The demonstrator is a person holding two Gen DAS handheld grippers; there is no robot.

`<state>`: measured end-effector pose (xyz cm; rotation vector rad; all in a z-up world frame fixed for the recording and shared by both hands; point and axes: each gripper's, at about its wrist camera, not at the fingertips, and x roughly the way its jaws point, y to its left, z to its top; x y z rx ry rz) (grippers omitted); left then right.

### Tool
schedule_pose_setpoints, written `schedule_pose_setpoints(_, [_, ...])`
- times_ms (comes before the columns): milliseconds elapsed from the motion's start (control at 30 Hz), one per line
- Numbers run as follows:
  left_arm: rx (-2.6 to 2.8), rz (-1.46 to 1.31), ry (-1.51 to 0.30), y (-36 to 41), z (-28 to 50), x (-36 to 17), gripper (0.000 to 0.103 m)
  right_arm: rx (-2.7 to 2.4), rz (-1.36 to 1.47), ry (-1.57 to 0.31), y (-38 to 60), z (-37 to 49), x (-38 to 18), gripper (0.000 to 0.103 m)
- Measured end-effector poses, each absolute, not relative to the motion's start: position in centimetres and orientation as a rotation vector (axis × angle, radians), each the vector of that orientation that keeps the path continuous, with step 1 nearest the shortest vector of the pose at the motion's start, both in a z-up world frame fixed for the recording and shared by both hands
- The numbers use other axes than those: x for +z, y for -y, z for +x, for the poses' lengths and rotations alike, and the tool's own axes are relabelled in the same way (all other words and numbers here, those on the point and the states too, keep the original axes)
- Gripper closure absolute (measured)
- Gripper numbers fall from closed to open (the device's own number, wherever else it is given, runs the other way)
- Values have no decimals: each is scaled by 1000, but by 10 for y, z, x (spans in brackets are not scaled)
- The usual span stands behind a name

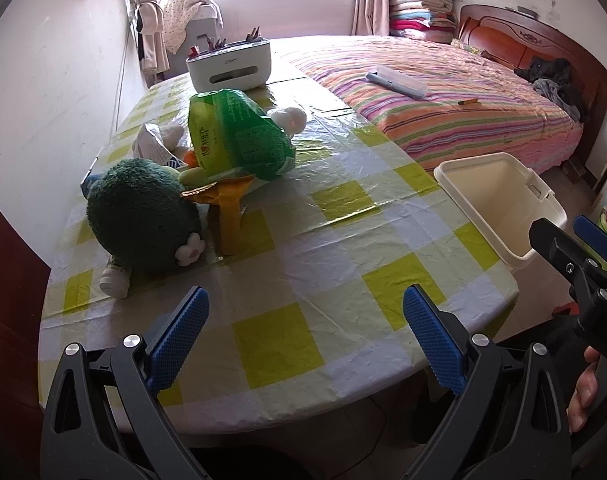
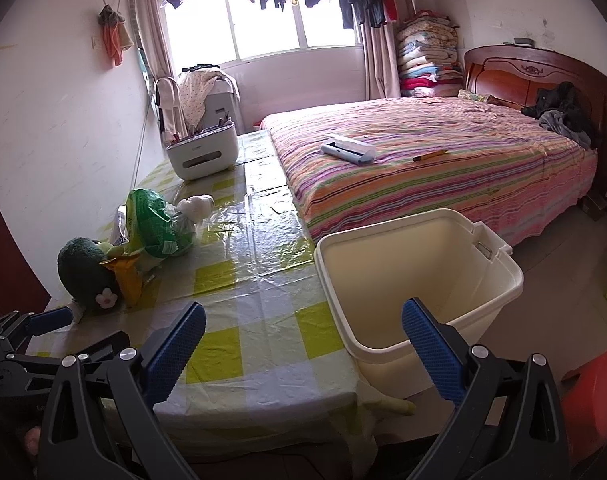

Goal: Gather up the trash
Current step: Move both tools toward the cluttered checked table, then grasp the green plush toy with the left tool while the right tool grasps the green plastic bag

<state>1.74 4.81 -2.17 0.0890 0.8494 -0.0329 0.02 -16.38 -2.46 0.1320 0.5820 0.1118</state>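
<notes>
— Both tools sit closest: the left tool has its blue pads spread wide with nothing between them, low over the near edge of the worktop.
— And the right tool?
— Likewise spread wide and empty, one pad over the checked cloth, the other over the near rim of the cream bin, which stands just beside the worktop's right edge.
— Where's the trash?
— Further in on the left: a yellow wrapper lies against a dark green plush toy, and a green bag rests just behind them, with a white crumpled wrapper beside it.
— Beyond that?
— A white organiser box at the far end, and a striped bed.
</notes>
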Motion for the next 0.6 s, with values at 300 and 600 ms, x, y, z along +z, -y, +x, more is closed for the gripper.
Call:
schedule_pose_setpoints(300, [28, 24, -849, -78, 24, -19, 7, 181, 110, -569, 144, 12, -20, 7])
schedule_pose_setpoints(600, [96, -50, -833, -119, 34, -13, 7, 254, 92, -551, 121, 28, -14, 7])
